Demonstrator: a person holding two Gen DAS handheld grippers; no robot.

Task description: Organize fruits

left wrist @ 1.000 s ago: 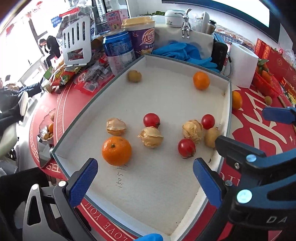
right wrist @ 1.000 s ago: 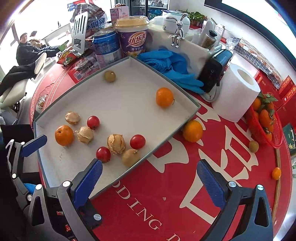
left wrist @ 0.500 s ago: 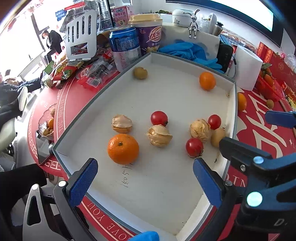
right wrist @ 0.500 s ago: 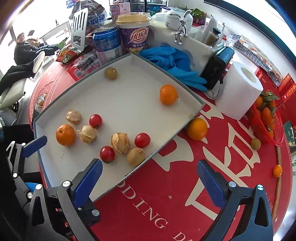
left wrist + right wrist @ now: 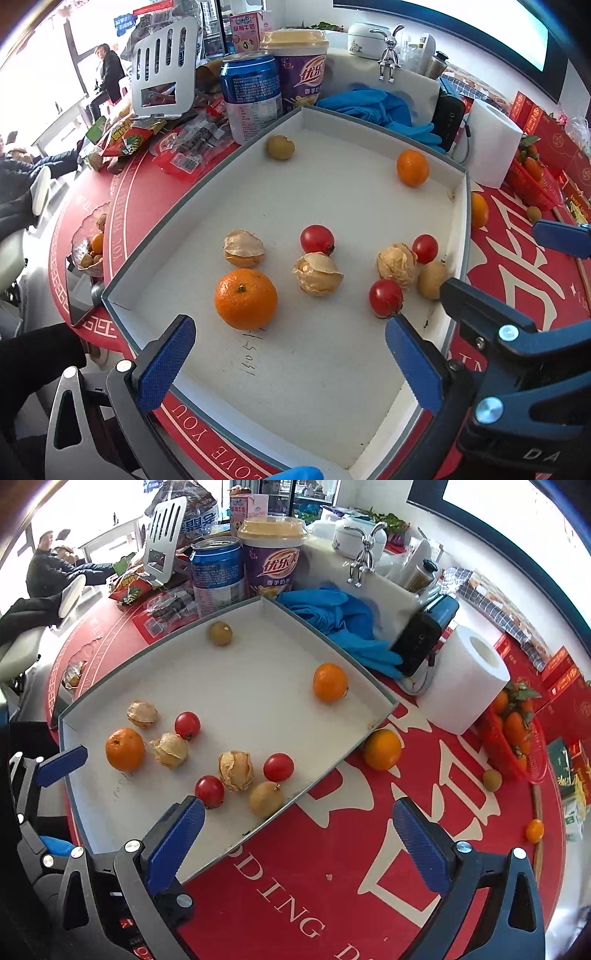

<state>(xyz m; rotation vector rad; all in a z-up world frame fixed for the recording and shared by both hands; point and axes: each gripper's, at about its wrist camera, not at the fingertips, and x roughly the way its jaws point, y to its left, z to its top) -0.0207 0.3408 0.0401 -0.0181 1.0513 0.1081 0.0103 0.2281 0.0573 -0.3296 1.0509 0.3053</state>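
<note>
Beside tray (image 5: 332, 766), stray orange (image 5: 381, 749), paper roll (image 5: 466, 679)

White tray (image 5: 236, 849) on red desk (image 5: 332, 878); held within it: two oranges (image 5: 125, 748) (image 5: 330, 682), three cherry tomatoes (image 5: 187, 725) (image 5: 279, 767) (image 5: 209, 791), three husked physalis (image 5: 142, 713) (image 5: 170, 750) (image 5: 236, 770), two brownish round fruits (image 5: 220, 633) (image 5: 266, 799). A third orange (image 5: 382, 749) is seen on the desk just beside the tray's corner. Right tongs (image 5: 295, 845) are held wide apart, nothing between the blue pads (image 5: 419, 840). Paper roll (image 5: 466, 679) and red basket (image 5: 517, 738) are placed further right.
</note>
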